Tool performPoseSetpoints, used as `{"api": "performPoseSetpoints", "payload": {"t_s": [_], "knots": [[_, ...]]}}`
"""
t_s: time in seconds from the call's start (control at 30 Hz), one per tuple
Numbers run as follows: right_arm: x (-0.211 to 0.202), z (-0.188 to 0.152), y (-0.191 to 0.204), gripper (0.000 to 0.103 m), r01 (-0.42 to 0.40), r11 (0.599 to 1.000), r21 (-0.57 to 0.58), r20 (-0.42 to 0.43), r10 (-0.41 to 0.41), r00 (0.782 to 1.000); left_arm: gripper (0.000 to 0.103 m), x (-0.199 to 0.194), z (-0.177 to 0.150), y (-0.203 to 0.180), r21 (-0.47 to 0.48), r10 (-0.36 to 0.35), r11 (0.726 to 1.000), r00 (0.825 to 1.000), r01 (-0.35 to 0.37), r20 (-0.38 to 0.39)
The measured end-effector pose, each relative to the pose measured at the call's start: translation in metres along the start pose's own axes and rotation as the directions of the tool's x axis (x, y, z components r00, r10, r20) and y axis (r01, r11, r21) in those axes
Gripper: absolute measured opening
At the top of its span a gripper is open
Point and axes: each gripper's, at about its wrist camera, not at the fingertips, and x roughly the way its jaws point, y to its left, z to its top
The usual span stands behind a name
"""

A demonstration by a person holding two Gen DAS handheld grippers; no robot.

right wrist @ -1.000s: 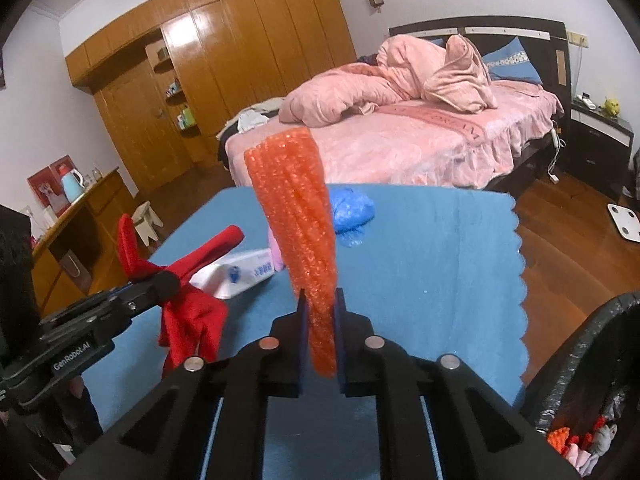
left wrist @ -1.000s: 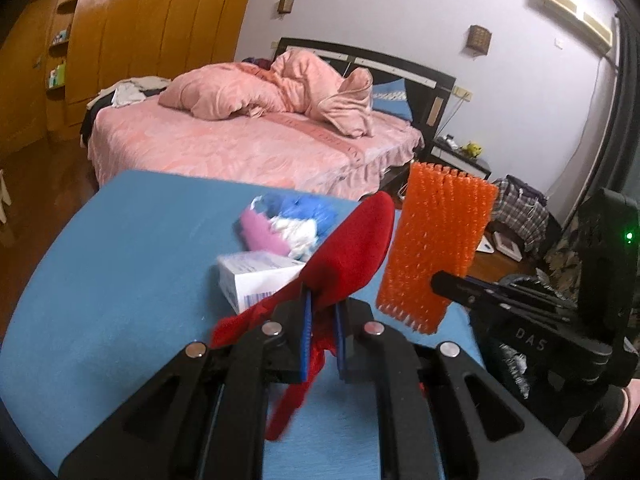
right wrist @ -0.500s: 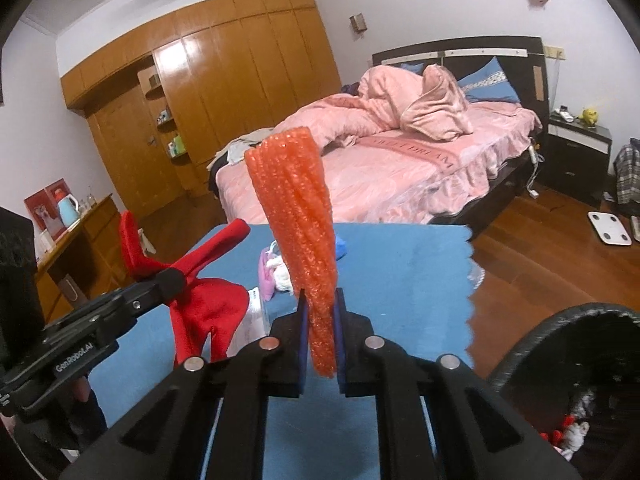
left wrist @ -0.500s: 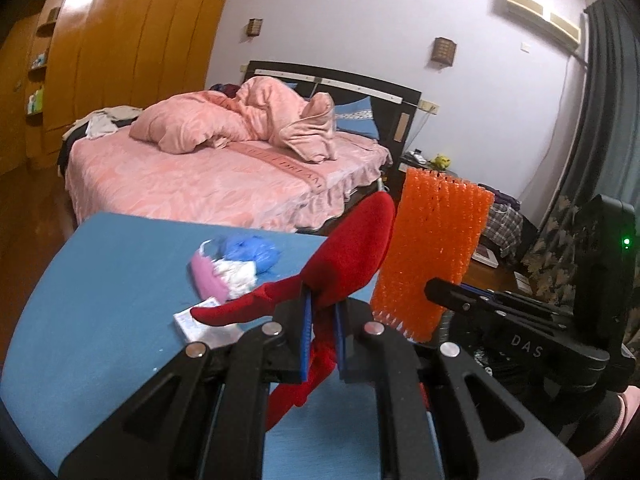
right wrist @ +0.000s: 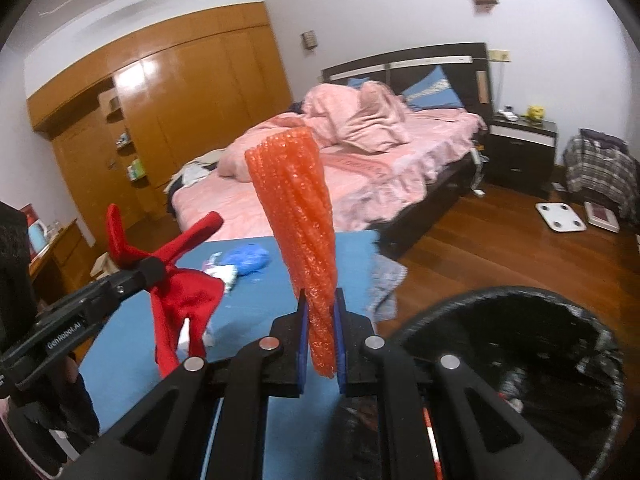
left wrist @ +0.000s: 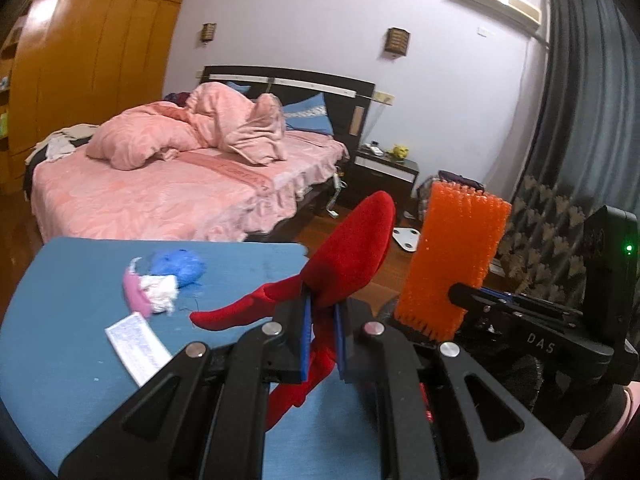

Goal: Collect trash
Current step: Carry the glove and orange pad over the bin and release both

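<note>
You've got both tools clamped — left tool on red cloth, right tool on orange bubble wrap — headed binward.

The right gripper clamps orange bubble wrap upright beside a black trash bin.

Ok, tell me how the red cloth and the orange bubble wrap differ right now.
The red cloth is soft, opaque fabric with limp ends hanging down; the orange bubble wrap is a translucent, bumpy sheet standing upright. The cloth is clamped in the left tool, the wrap in the right tool. Both are held off the blue table.
</note>
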Motion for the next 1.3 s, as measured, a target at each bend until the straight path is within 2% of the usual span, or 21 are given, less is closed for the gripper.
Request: {"api": "performPoseSetpoints", "payload": {"t_s": [0.37, 0.67, 0.7, 0.8, 0.83, 0.87, 0.93, 1.0, 1.03, 1.07, 1.1, 1.23, 1.3], "knots": [[-0.038, -0.019, -0.077, 0.011, 0.155, 0.985, 0.081, -0.011, -0.154, 0.988, 0.009, 0.04, -0.007, -0.064, 0.035, -0.129, 0.991, 0.99, 0.131, -0.053], [-0.056, -0.04, -0.127, 0.011, 0.246, 0.958, 0.144, -0.038, -0.243, 0.969, 0.01, 0.079, -0.023, -0.123, 0.078, -0.231, 0.967, 0.966, 0.241, -0.115], [-0.057, -0.043, -0.132, 0.012, 0.255, 0.955, 0.152, -0.044, -0.251, 0.967, 0.011, 0.083, -0.025, -0.127, 0.082, -0.236, 0.966, 0.964, 0.246, -0.123], [-0.059, -0.051, -0.141, 0.015, 0.278, 0.946, 0.165, -0.068, -0.271, 0.96, 0.027, 0.095, -0.034, -0.133, 0.076, -0.258, 0.959, 0.953, 0.273, -0.161], [-0.059, -0.054, -0.144, 0.015, 0.286, 0.943, 0.17, -0.076, -0.277, 0.958, 0.039, 0.098, -0.036, -0.132, 0.073, -0.255, 0.96, 0.952, 0.27, -0.172], [-0.06, -0.056, -0.147, 0.019, 0.29, 0.94, 0.177, -0.083, -0.279, 0.957, 0.045, 0.1, -0.039, -0.131, 0.073, -0.25, 0.961, 0.952, 0.266, -0.177], [-0.06, -0.059, -0.151, 0.032, 0.302, 0.935, 0.188, -0.088, -0.29, 0.953, 0.05, 0.102, -0.044, -0.127, 0.074, -0.236, 0.964, 0.953, 0.254, -0.189], [-0.061, -0.061, -0.151, 0.051, 0.306, 0.932, 0.193, -0.091, -0.294, 0.952, 0.059, 0.1, -0.048, -0.12, 0.074, -0.211, 0.971, 0.959, 0.228, -0.189], [-0.061, -0.062, -0.15, 0.056, 0.308, 0.932, 0.193, -0.092, -0.296, 0.951, 0.067, 0.098, -0.048, -0.115, 0.074, -0.195, 0.975, 0.964, 0.211, -0.184], [-0.06, -0.062, -0.148, 0.072, 0.311, 0.931, 0.191, -0.091, -0.299, 0.95, 0.074, 0.094, -0.049, -0.108, 0.077, -0.167, 0.98, 0.97, 0.183, -0.176], [-0.06, -0.061, -0.145, 0.084, 0.317, 0.93, 0.186, -0.086, -0.306, 0.948, 0.077, 0.092, -0.049, -0.103, 0.079, -0.148, 0.983, 0.974, 0.164, -0.172], [-0.053, -0.055, -0.121, 0.098, 0.303, 0.943, 0.137, -0.049, -0.299, 0.953, 0.088, 0.077, -0.049, -0.071, 0.085, -0.04, 0.995, 0.989, 0.053, -0.145], [-0.046, -0.05, -0.105, 0.098, 0.279, 0.954, 0.109, -0.035, -0.276, 0.96, 0.089, 0.068, -0.049, -0.049, 0.078, 0.016, 0.997, 0.991, -0.005, -0.134]]}}
